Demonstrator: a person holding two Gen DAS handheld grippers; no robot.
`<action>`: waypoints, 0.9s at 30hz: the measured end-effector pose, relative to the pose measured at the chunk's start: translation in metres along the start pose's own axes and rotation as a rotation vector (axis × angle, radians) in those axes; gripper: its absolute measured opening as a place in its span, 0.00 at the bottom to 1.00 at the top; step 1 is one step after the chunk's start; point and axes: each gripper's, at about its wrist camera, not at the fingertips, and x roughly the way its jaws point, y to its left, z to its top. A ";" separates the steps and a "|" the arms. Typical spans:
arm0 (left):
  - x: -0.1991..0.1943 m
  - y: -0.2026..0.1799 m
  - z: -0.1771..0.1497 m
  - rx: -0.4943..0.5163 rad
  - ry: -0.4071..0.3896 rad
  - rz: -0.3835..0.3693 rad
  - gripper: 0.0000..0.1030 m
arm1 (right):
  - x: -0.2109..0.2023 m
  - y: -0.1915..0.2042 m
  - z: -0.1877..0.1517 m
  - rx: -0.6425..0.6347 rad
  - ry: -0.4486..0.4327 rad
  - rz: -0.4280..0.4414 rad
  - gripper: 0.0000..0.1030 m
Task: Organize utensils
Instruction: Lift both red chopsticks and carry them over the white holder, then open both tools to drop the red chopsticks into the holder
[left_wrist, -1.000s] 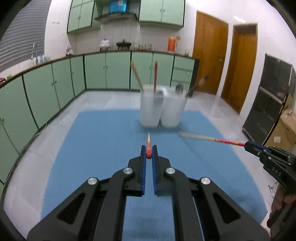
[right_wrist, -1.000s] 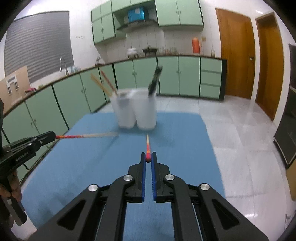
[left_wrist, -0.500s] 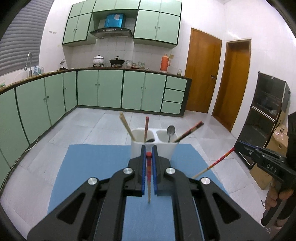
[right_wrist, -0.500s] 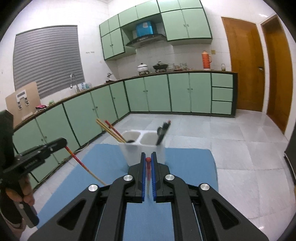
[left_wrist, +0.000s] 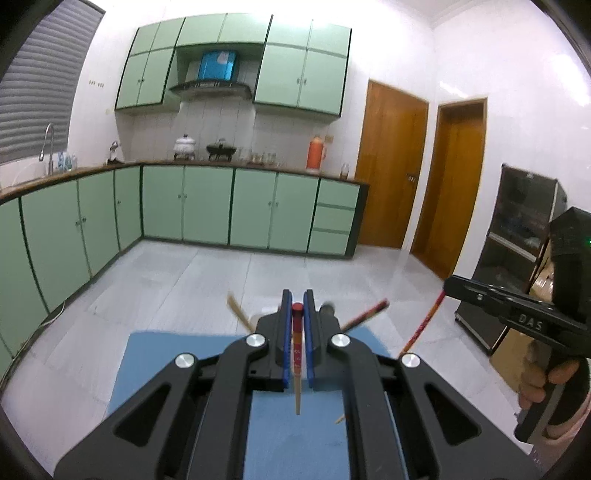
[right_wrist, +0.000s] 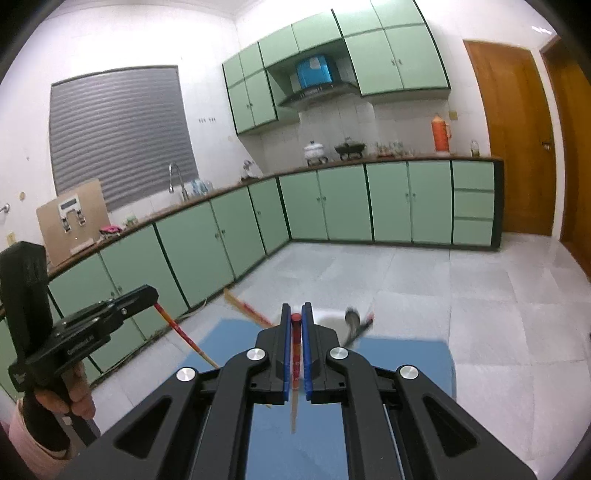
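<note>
My left gripper (left_wrist: 297, 308) is shut on a red-topped wooden chopstick (left_wrist: 296, 365) that hangs point down over the blue mat (left_wrist: 155, 365). My right gripper (right_wrist: 296, 317) is shut on a second red-topped chopstick (right_wrist: 294, 391), also point down. Each gripper shows in the other's view, the right one (left_wrist: 448, 286) at right and the left one (right_wrist: 151, 295) at left. The white two-cup utensil holder (right_wrist: 334, 317) is mostly hidden behind the jaws; a chopstick (left_wrist: 238, 314), a red-handled stick (left_wrist: 365, 314) and a spoon (right_wrist: 352, 319) stick out of it.
The blue mat lies on a table above a grey tiled floor (left_wrist: 184, 280). Green cabinets (left_wrist: 207, 206) run along the back and left walls. Two wooden doors (left_wrist: 391, 166) stand at right, and a dark shelf unit (left_wrist: 517, 240) stands at far right.
Both grippers have tilted up, lifting their chopsticks from lying flat over the mat to hanging point down. The holder has dropped low in both views, behind the jaws.
</note>
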 end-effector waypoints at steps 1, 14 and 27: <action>0.000 -0.002 0.006 0.002 -0.012 -0.004 0.05 | -0.001 0.002 0.011 -0.016 -0.019 -0.002 0.05; 0.037 -0.035 0.079 0.094 -0.182 0.022 0.05 | 0.027 0.009 0.093 -0.088 -0.140 -0.072 0.05; 0.135 -0.013 0.045 0.068 -0.025 0.040 0.05 | 0.118 -0.019 0.051 -0.058 -0.012 -0.104 0.05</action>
